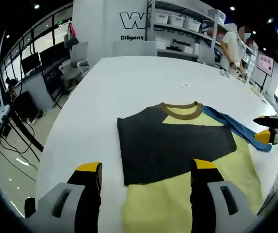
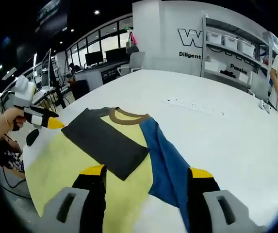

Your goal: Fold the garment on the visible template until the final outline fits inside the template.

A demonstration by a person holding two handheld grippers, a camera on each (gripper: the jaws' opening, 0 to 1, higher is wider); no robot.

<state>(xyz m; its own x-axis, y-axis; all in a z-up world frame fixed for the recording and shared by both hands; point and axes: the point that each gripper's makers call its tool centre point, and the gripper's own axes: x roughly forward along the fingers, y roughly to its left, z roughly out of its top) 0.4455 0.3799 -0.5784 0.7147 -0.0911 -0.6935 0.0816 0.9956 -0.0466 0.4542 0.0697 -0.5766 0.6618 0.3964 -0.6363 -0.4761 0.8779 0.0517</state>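
Jaws of the left gripper (image 1: 148, 172) rise wide apart from the bottom of the left gripper view, holding nothing, above the near hem of the garment (image 1: 177, 141). The right gripper (image 2: 146, 174) likewise stands wide and empty in the right gripper view, over the yellow body and blue sleeve (image 2: 165, 162). The shirt lies flat at mid-frame on a broad white table (image 1: 129, 82), a dark grey panel (image 1: 172, 141) folded across its yellow front, brown collar (image 1: 180, 110) toward the far side. Whether a template lies beneath cannot be told. Beyond the table, a white wall (image 1: 109, 24) at upper centre carries a large "W" and the word "Diligent". Shelving (image 2: 236, 48) at upper right holds white bins; their contents are hidden. Office chairs (image 1: 78, 60) stand at left.
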